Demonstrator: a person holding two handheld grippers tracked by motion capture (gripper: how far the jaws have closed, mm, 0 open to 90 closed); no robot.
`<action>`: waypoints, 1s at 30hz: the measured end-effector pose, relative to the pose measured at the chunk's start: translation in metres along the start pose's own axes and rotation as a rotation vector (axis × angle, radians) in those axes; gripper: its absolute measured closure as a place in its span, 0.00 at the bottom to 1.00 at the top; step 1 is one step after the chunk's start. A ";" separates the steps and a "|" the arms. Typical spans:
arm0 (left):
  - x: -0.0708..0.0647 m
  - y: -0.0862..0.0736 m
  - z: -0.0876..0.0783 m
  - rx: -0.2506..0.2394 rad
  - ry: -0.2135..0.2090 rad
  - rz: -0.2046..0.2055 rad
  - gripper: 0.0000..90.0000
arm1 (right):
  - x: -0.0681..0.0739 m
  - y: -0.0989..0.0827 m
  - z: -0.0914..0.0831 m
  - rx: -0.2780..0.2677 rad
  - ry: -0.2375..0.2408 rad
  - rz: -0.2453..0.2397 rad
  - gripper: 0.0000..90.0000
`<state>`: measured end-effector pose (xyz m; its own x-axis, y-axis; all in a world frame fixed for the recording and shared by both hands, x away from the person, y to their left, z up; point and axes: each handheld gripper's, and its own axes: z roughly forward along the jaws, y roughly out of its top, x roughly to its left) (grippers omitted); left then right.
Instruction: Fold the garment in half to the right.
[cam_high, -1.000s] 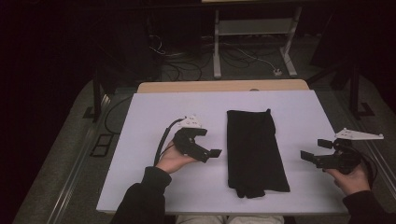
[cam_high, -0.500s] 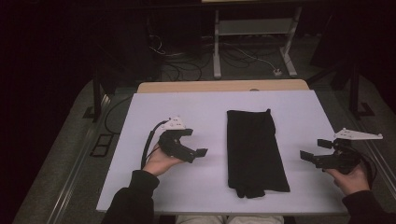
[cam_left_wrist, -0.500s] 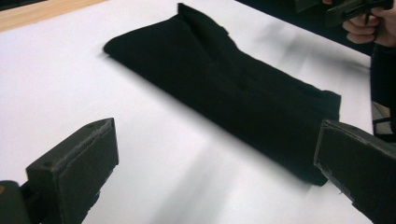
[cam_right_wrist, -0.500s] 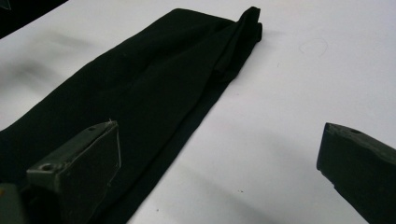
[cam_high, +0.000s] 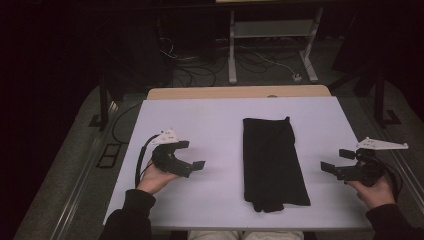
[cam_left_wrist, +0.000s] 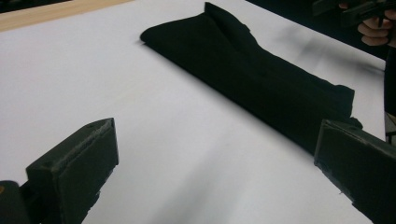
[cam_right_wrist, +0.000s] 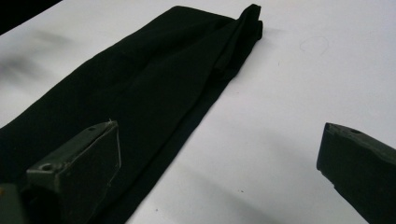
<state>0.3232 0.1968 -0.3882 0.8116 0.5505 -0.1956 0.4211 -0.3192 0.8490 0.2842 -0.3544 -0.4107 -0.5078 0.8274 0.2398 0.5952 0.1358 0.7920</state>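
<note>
The folded black cloth lies flat right of centre in the high view, its long axis running from mid-frame toward the lower edge, on the white table. The left gripper sits left of centre, well apart from the cloth; the right gripper sits near the right edge, near the cloth's right side but not touching it. Both grippers point inward toward the cloth — one on each side. In the left gripper view the jaws stand wide apart and hold nothing, with the cloth crossing the upper right of the frame. In the right gripper view the jaws are likewise spread wide and empty; the cloth fills the left half. Bare table lies between each gripper and the cloth.
</note>
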 end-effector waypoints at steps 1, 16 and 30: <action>0.001 -0.002 -0.002 -0.004 0.007 0.001 0.00 | 0.000 0.000 0.000 0.001 0.000 -0.001 0.00; 0.018 -0.038 -0.032 -0.066 0.112 -0.053 0.00 | 0.001 0.000 0.003 0.011 0.003 -0.006 0.00; 0.036 -0.076 -0.064 -0.069 0.229 -0.160 0.00 | 0.001 0.001 0.004 0.009 0.006 -0.009 0.00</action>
<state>0.2945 0.2907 -0.4280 0.6210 0.7522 -0.2201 0.5013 -0.1654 0.8493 0.2867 -0.3513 -0.4119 -0.5170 0.8229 0.2356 0.5961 0.1486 0.7890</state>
